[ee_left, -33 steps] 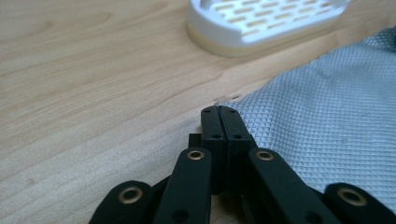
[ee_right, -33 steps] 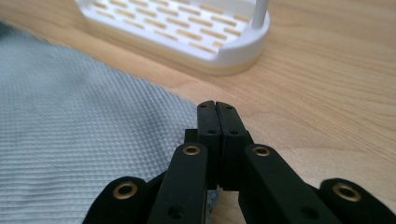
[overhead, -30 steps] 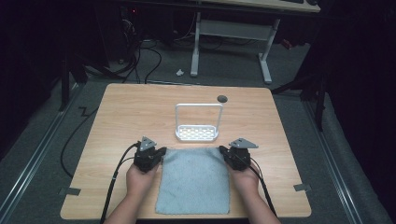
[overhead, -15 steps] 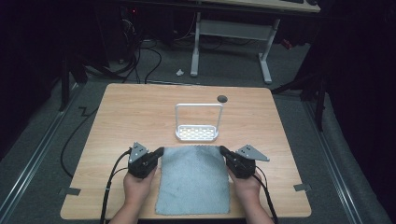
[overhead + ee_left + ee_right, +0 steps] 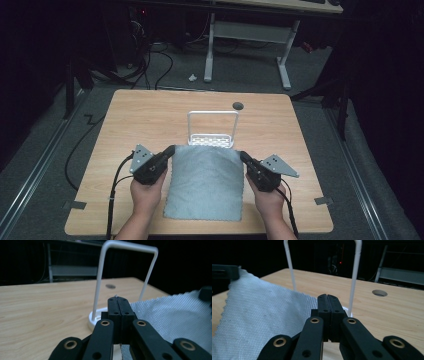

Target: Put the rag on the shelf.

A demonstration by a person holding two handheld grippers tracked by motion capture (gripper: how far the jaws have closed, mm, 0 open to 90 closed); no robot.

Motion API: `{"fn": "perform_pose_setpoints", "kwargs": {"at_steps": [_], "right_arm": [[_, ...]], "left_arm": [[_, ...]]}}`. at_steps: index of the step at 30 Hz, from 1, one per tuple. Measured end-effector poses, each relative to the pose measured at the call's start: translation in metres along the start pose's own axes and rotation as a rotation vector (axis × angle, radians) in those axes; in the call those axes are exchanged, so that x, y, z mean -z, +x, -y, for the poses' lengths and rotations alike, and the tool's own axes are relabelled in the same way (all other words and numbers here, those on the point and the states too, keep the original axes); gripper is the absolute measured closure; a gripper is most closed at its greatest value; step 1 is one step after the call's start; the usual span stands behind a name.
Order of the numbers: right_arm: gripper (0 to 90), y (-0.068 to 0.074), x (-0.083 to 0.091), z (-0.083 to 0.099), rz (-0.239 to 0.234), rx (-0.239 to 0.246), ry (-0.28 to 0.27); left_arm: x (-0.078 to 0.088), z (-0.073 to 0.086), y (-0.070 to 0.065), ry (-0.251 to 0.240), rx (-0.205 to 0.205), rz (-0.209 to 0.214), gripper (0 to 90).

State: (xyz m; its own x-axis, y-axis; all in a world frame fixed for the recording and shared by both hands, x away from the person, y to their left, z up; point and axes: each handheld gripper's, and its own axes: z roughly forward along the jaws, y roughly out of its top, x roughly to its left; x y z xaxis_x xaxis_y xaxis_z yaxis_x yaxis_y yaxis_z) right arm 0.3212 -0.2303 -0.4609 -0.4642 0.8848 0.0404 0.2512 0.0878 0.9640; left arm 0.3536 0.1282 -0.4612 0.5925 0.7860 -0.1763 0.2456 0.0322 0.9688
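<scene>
Grey cloth (image 5: 206,181) lies on worktop (image 5: 150,115) near you, far edge lifted, overlapping white rack (image 5: 212,131). Rack's perforated tray holds nothing else; hoop handle stands upright. Your left gripper (image 5: 170,150) pinches cloth's far left corner, fingers pressed fully together on fabric. Your right gripper (image 5: 244,157) pinches far right corner likewise. Compared with a second ago: both grippers are higher, cloth's far edge has come off worktop and now reaches rack.

Grey-blue woven cloth (image 5: 206,180), white rack (image 5: 212,127), seemingly perforated.
</scene>
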Motion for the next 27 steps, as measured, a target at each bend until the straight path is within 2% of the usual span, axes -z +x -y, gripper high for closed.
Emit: {"fn": "perform_pose_setpoints", "kwargs": {"at_steps": [5, 9, 11, 16, 20, 27], "right_arm": [[90.0, 0.001, 0.005, -0.007, 0.016, 0.019, -0.034], [90.0, 0.006, 0.009, -0.022, 0.021, 0.052, -0.068], [90.0, 0.006, 0.011, -0.030, 0.026, 0.062, -0.085], [90.0, 0.003, 0.014, -0.051, 0.039, 0.085, -0.117], [90.0, -0.001, 0.016, -0.063, 0.045, 0.083, -0.141], [90.0, -0.010, 0.010, -0.077, 0.057, 0.086, -0.150]], "left_arm": [[0.005, -0.008, 0.003, -0.009, -0.019, -0.012, 90.0], [0.006, -0.019, 0.001, -0.029, -0.061, -0.013, 90.0], [0.006, -0.026, 0.000, -0.045, -0.069, -0.005, 90.0], [0.004, -0.041, -0.003, -0.081, -0.080, 0.005, 90.0], [0.001, -0.053, -0.005, -0.098, -0.100, 0.006, 90.0], [-0.009, -0.070, -0.003, -0.098, -0.127, -0.006, 90.0]]}}
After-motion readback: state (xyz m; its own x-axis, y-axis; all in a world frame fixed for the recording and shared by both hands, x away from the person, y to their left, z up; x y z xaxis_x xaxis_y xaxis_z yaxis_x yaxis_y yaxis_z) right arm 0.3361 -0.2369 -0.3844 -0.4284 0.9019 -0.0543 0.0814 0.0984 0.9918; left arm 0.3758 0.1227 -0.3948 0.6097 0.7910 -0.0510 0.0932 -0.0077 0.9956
